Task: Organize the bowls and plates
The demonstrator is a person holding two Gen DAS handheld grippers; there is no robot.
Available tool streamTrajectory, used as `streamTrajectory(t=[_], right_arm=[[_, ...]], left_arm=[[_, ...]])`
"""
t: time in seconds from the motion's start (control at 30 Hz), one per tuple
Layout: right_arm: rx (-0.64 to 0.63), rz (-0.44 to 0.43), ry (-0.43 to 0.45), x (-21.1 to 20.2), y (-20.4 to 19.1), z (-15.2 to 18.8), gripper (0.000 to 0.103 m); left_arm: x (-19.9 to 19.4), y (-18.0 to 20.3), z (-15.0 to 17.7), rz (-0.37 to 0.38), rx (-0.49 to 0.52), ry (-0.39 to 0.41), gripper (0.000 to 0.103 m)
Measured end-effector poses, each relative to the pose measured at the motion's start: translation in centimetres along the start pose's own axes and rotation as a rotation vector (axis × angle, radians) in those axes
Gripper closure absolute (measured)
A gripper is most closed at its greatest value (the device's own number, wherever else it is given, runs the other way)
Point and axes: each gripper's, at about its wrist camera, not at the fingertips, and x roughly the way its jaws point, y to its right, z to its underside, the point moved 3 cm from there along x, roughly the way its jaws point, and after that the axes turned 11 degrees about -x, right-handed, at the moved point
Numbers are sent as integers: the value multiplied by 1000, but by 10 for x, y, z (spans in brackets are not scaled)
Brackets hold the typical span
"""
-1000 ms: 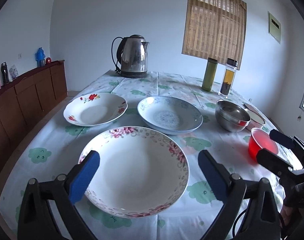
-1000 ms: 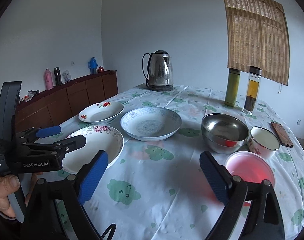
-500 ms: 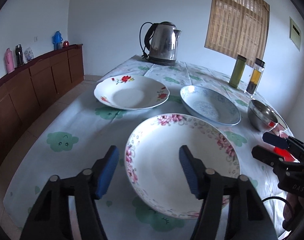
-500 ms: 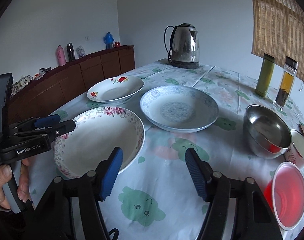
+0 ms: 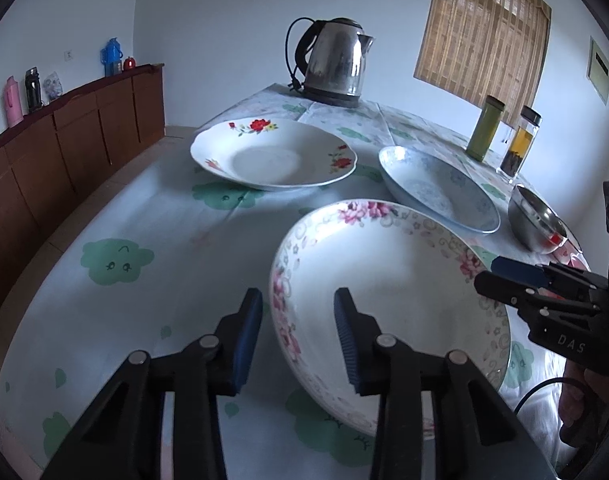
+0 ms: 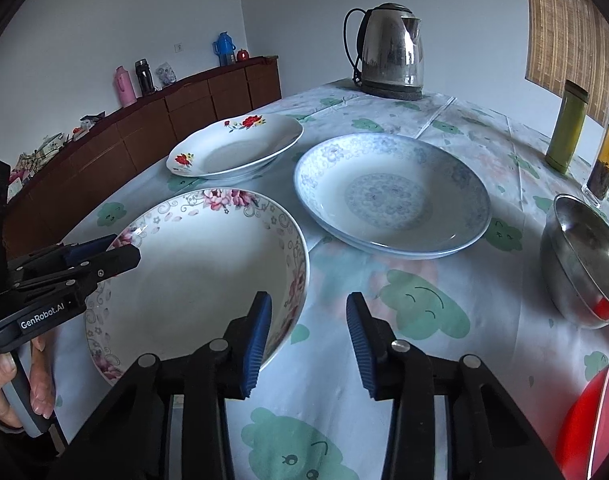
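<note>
A pink-flowered plate (image 5: 388,288) (image 6: 196,276) lies nearest on the tablecloth. My left gripper (image 5: 298,332) is partly open, its jaws straddling the plate's left rim. My right gripper (image 6: 308,336) is partly open, its jaws astride the plate's right rim; it also shows in the left wrist view (image 5: 504,276). A red-flowered plate (image 5: 272,154) (image 6: 236,146) sits further back on the left. A blue-patterned plate (image 5: 436,188) (image 6: 392,196) sits on the right. A steel bowl (image 5: 536,220) (image 6: 584,256) stands beyond it, and a red bowl (image 6: 588,424) lies at the near right.
A steel kettle (image 5: 332,64) stands at the table's far end. A green canister (image 5: 484,128) and a glass tea bottle (image 5: 520,138) stand at the far right. A wooden sideboard (image 5: 64,136) runs along the left wall.
Both grippers have moved forward and down to the pink-flowered plate and narrowed their jaws around its opposite rims. The plate has not moved.
</note>
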Motion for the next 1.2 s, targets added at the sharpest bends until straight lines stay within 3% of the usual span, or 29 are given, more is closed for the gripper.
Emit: streamTrajectory(t=[0.07, 0.47, 1.2], right_arm=[[-13, -2, -12, 4, -1, -1, 71], [-59, -57, -29, 17, -7, -5, 83], [-59, -49, 31, 11, -8, -7, 84]], left_arm=[[1, 2, -2, 1, 5, -6, 71], [17, -1, -5, -4, -2, -66, 85], [10, 2, -8, -20, 12, -1, 86]])
